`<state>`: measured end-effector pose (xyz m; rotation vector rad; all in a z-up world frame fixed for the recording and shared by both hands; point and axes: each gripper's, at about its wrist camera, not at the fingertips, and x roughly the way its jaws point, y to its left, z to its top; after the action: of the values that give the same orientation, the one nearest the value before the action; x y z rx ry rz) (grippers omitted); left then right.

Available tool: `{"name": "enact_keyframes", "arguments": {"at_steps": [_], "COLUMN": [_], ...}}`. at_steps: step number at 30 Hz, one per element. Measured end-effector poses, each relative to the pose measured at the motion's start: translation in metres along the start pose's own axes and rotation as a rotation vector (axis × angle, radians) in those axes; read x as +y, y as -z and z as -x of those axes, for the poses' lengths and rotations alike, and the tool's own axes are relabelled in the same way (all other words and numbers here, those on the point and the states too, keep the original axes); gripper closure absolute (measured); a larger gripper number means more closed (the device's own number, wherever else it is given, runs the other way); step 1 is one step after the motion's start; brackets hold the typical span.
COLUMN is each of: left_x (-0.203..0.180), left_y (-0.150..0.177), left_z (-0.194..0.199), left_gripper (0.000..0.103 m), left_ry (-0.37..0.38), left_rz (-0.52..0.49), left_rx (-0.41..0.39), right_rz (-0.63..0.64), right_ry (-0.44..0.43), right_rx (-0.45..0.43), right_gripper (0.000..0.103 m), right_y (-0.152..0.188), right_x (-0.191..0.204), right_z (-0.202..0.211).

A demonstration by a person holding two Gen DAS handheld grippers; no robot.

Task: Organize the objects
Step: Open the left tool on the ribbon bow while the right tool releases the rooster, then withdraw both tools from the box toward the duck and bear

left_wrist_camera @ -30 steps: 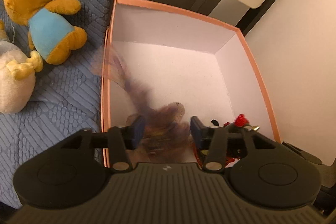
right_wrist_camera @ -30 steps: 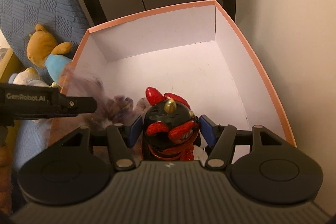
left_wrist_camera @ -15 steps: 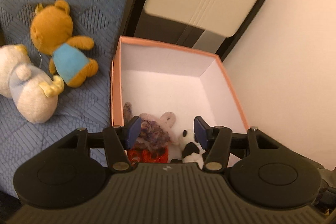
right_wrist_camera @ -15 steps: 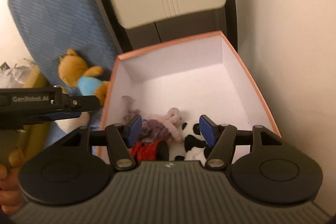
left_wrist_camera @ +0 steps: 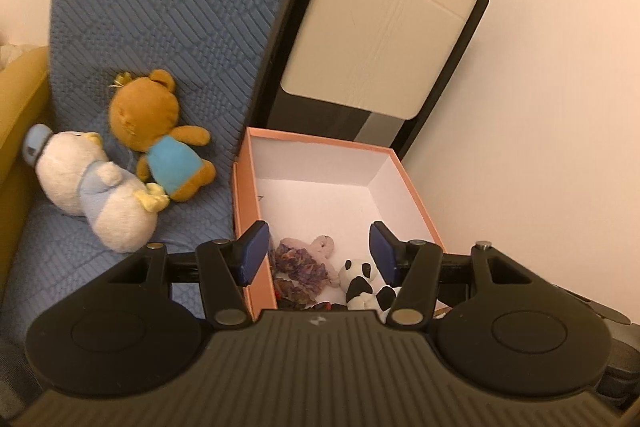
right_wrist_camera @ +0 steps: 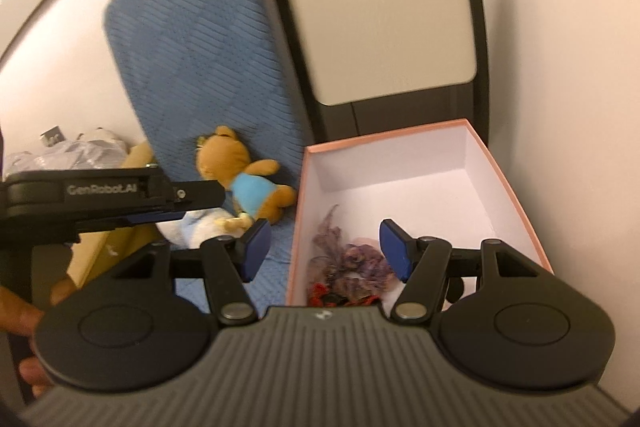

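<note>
Currently both fingers [left_wrist_camera: 256, 253] [right_wrist_camera: 394, 253] stand apart, empty; bear [left_wrist_camera: 160, 135], left of them, may snag box [left_wrist_camera: 244, 195] rim if swung low.

Left gripper [left_wrist_camera: 318, 253] pointed forward and down, blue pads parted, nothing between them. Right gripper [right_wrist_camera: 325, 251] posed alike, jaws apart, empty. Left gripper body reached in from left edge of right wrist view, level, seen side-on. Below it, person's left hand [right_wrist_camera: 24, 311] at frame edge, probably gripping handle; view blurred there.
</note>
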<state>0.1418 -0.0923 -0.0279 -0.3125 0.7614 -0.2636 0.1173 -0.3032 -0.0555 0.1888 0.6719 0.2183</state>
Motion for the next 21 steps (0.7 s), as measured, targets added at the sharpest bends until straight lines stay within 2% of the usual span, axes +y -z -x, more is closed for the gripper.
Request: {"name": "enact_keyframes", "arguments": {"at_steps": [11,21], "left_x": [0.02,0.035], "left_y": [0.024,0.053], "left_z": [0.063,0.101], "left_gripper": [0.041,0.041], "left_ry": [0.001,-0.01], "left_rz": [0.0,0.007], "left_rx": [-0.045,-0.07], "right_rz": [0.053,0.089], "right_ry": [-0.037,-0.044], "right_rx": [-0.028,-0.023], "right_gripper": [0.04,0.04], "right_y": [0.023,0.05], "right_x": [0.048,0.08], "right_z": [0.033,0.049]}}
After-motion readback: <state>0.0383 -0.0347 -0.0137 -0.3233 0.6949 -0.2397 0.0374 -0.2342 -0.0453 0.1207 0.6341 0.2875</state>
